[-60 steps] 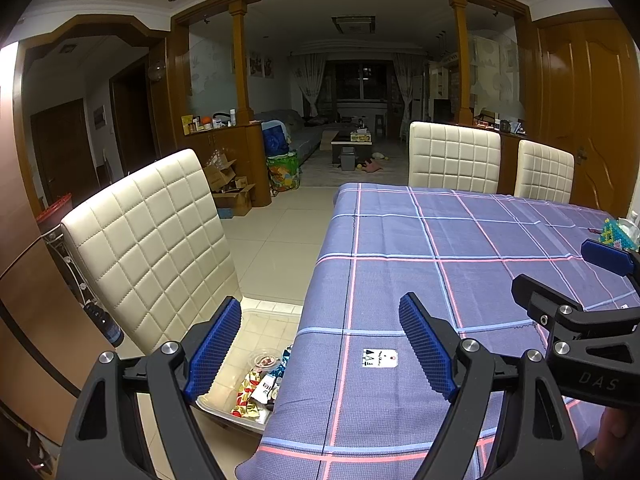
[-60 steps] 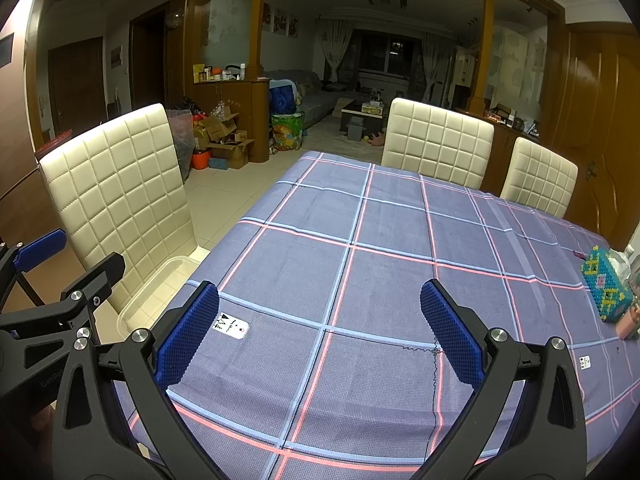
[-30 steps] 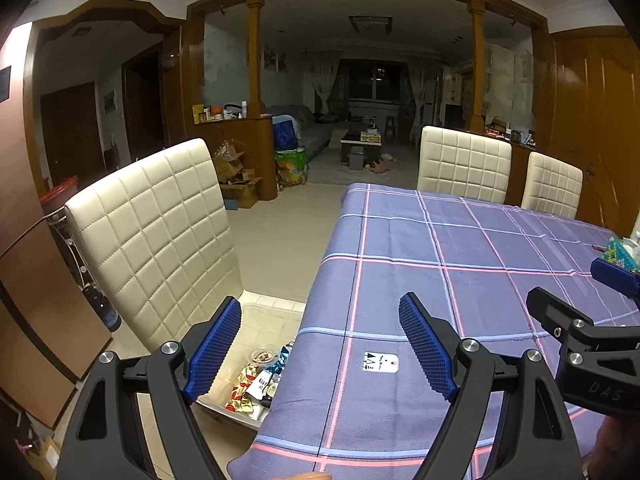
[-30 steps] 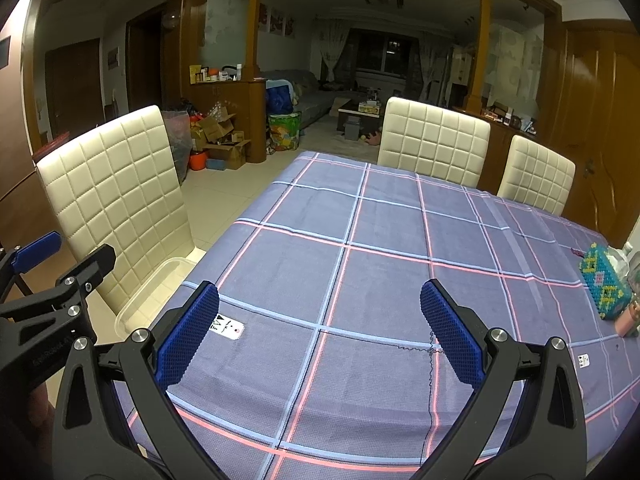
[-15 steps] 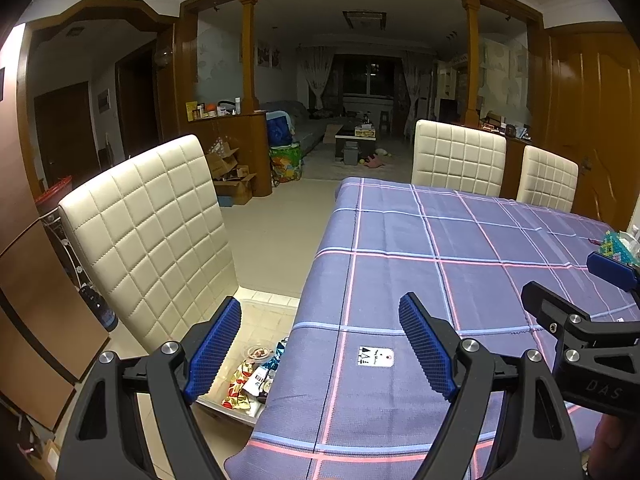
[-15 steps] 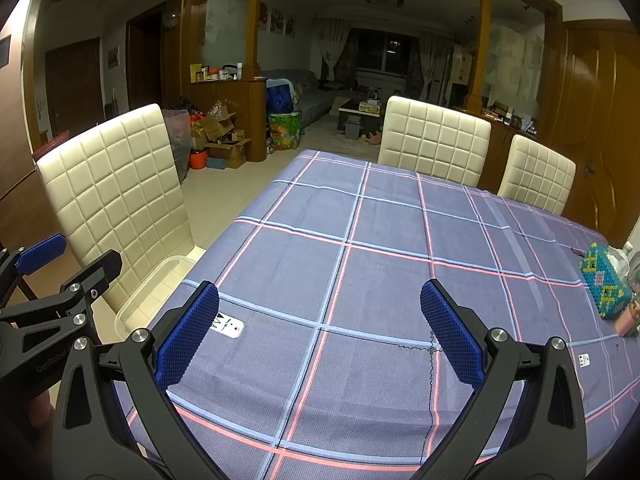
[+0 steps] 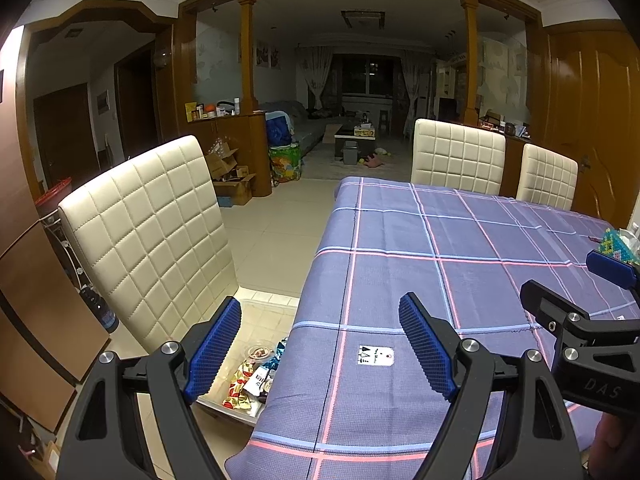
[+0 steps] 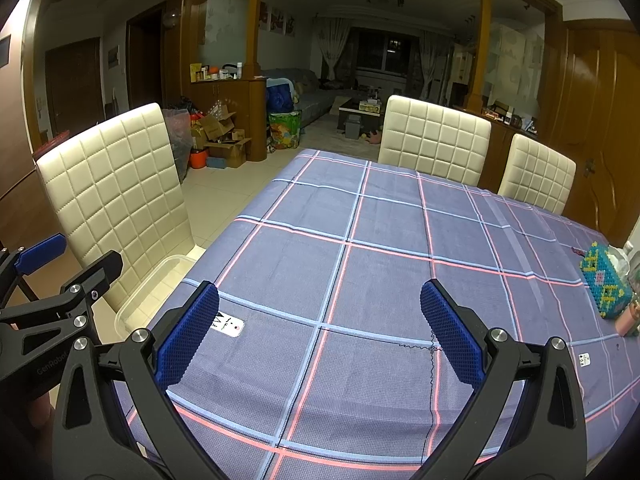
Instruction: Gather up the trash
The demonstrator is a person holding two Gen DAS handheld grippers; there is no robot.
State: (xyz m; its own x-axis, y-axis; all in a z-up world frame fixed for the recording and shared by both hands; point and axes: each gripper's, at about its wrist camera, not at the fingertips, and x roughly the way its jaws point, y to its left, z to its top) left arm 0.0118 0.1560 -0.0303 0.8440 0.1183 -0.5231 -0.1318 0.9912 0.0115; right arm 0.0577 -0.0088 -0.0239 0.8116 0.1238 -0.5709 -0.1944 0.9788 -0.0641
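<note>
A clear plastic bin (image 7: 276,304) stands on the floor between the table and a cream chair, with several colourful wrappers (image 7: 250,380) inside; it also shows in the right wrist view (image 8: 160,276). My left gripper (image 7: 320,348) is open and empty above the table's near left corner. My right gripper (image 8: 320,336) is open and empty over the blue checked tablecloth (image 8: 360,280). A small white tag (image 7: 375,356) lies on the cloth by the corner, also in the right wrist view (image 8: 228,325). Each gripper shows at the edge of the other's view.
A cream quilted chair (image 7: 148,236) stands left of the table beside the bin. Two more cream chairs (image 8: 434,144) stand at the far side. A beaded teal box (image 8: 604,284) sits at the table's right edge. Boxes and bags (image 8: 224,136) lie by the wooden partition.
Both grippers have only drifted slightly; both stay open and empty. The view sways a little over the table corner.
</note>
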